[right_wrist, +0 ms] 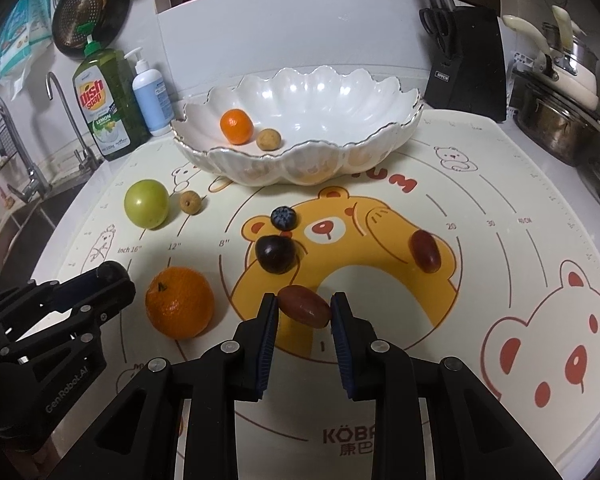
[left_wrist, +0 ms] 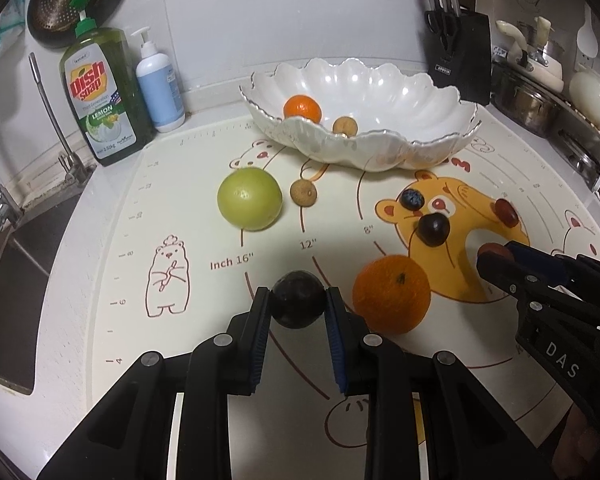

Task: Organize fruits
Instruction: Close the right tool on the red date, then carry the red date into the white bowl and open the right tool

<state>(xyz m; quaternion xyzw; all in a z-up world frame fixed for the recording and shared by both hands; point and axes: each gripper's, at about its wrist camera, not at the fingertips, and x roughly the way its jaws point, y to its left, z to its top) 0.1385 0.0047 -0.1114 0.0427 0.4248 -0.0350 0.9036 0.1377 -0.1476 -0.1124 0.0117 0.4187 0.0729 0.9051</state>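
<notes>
My left gripper [left_wrist: 298, 300] is shut on a dark round plum [left_wrist: 298, 310] just above the bear-print mat [left_wrist: 204, 352]. The right wrist view shows my right gripper [right_wrist: 305, 307] shut on a red-brown oval jujube [right_wrist: 306, 304]. A white scalloped bowl [right_wrist: 300, 158] at the back holds a small orange [right_wrist: 237, 126] and a longan [right_wrist: 269, 139]. Loose on the mat lie a big orange [right_wrist: 179, 302], a green fruit [right_wrist: 147, 204], a second longan [right_wrist: 190, 202], a blueberry [right_wrist: 284, 217], a dark plum [right_wrist: 276, 254] and another jujube [right_wrist: 424, 251].
A dish soap bottle [left_wrist: 100, 92] and a pump bottle [left_wrist: 160, 88] stand at the back left beside the sink and tap [left_wrist: 56, 120]. A knife block [left_wrist: 462, 56] and pots [right_wrist: 556, 128] stand at the back right.
</notes>
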